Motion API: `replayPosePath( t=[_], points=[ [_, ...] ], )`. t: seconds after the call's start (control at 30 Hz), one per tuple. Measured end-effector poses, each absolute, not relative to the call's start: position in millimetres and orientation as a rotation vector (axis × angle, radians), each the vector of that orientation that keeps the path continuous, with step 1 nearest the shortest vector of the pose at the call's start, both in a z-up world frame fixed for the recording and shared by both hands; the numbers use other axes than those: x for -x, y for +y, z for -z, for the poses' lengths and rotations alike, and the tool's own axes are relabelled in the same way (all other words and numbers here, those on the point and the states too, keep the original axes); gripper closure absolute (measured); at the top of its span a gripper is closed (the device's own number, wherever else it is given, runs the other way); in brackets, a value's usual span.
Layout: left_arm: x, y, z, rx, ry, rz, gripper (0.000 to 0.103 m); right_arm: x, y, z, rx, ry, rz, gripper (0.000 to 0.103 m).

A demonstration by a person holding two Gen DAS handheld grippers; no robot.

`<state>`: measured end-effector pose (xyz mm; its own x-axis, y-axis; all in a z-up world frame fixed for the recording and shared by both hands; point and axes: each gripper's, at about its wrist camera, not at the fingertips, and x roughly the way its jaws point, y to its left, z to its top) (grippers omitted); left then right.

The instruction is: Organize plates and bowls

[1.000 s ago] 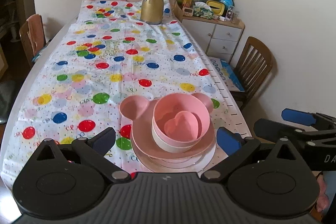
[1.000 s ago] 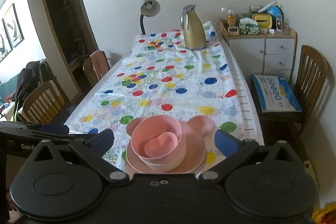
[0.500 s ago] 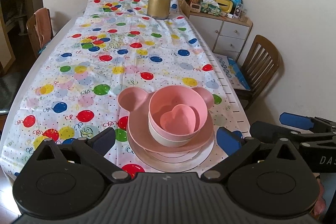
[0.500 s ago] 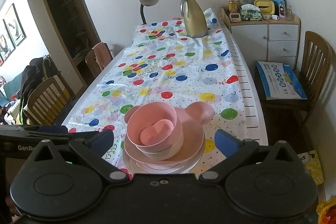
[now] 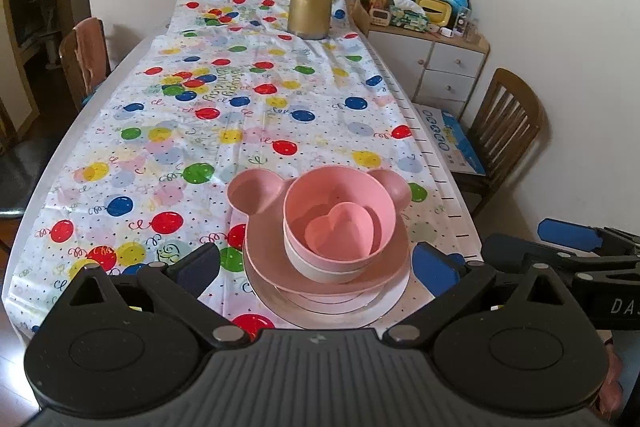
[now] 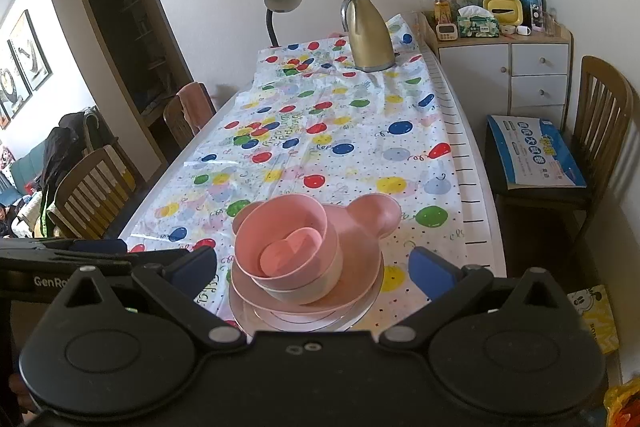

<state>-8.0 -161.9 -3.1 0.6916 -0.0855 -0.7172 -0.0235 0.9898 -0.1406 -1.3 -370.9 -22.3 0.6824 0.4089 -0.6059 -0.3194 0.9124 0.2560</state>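
Both grippers are hanging back from the near end of the worktop (image 5: 120,155), jaws spread wide and gripping nothing. Ahead of the left gripper (image 5: 316,263), between its jaws but beyond the tips, the stack is sitting: a heart-shaped dish (image 5: 340,233) nesting in a pink bowl (image 5: 340,195) over a paler bowl (image 5: 312,267), on a bear-eared plate (image 5: 256,191) and flat plates (image 5: 360,311). The right gripper (image 6: 312,265) is facing the same stack. A gold jug (image 5: 310,3) is standing far beyond.
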Motion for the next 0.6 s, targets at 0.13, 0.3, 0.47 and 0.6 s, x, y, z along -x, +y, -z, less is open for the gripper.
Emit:
replayPosePath(
  t=[0.13, 0.3, 0.47, 0.6],
  points=[
    [7.9, -160.5, 3.5, 0.146, 0.814, 0.035, 0.000, 1.3, -370.7, 22.6, -0.131, 0.714, -0.410, 0.000],
    [5.9, -161.4, 6.1, 0.154, 0.826, 0.029, 0.000, -2.6, -371.6, 25.5, -0.131, 0.730, -0.412, 0.000],
    [6.2, -163.3, 8.0, 0.157, 0.835, 0.023, 0.000, -5.2, -370.1, 26.9, -0.124, 0.740, -0.419, 0.000],
    [5.9, -164.2, 8.4, 0.160, 0.840, 0.025, 0.000, -6.4, -368.9, 26.7, -0.122, 0.744, -0.423, 0.000]
  ],
)
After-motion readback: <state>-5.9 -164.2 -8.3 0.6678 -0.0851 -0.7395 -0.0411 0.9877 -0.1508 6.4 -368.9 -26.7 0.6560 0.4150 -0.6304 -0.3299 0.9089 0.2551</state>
